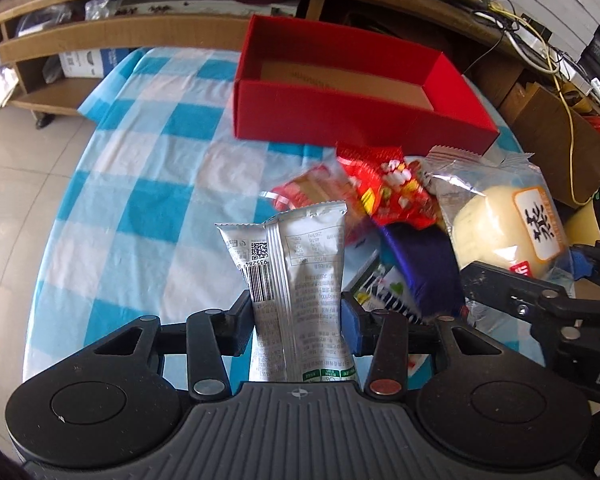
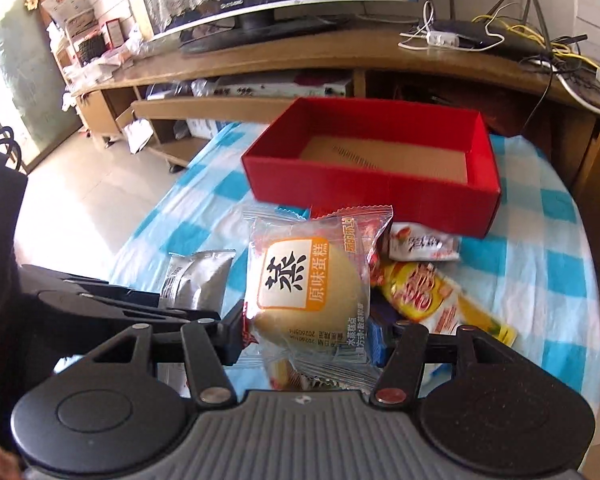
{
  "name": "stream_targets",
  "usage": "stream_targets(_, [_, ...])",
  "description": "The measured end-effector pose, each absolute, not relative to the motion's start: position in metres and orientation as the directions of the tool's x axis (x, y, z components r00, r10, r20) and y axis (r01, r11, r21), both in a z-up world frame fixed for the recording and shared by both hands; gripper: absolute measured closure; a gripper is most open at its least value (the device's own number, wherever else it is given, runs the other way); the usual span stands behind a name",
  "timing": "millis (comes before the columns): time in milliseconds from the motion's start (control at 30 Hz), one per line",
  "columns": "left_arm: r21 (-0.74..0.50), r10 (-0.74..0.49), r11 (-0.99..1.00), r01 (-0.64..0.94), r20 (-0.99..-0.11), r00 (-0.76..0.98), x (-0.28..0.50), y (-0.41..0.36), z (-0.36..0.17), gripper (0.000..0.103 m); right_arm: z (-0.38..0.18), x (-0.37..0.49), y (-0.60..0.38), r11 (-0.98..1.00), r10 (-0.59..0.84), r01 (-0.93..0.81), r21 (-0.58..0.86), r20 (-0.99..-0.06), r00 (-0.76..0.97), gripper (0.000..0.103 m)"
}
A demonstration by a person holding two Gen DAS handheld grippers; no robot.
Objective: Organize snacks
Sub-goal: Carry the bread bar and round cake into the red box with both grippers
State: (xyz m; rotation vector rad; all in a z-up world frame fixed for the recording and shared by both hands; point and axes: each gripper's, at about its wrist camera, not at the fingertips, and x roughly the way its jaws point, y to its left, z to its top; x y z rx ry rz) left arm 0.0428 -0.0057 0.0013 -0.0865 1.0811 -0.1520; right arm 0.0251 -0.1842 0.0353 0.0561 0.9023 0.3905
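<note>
We see the left gripper (image 1: 298, 320) clamped on a silver snack packet (image 1: 296, 276), the right gripper (image 2: 312, 330) clamped on a steamed cake pack (image 2: 304, 280). The red box (image 1: 340, 120) lies at 12 o'clock on the checked tablecloth (image 1: 148, 184), with the snack pile (image 1: 384, 196) between

Beyond the black left claw (image 1: 298, 316) stands a red box (image 1: 340, 120) with a brown cardboard floor, on a blue-and-white checked cloth (image 1: 140, 184). In that claw is a silver packet (image 1: 296, 264) printed with a black barcode. In the black right claw (image 2: 310, 334) is a clear wrapper (image 2: 304, 280) with a pale yellow cake and an orange-edged label.
</note>
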Motion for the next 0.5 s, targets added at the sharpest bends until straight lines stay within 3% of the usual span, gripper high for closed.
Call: stream_targets(500, [-0.112,-0.175,0.983,0.145,-0.816,0.55,0.135,-0.049,0.044,0.051,0.047,0.118,-0.22,0.956,0.292,-0.192,0.22,-0.735,0.612,0.041])
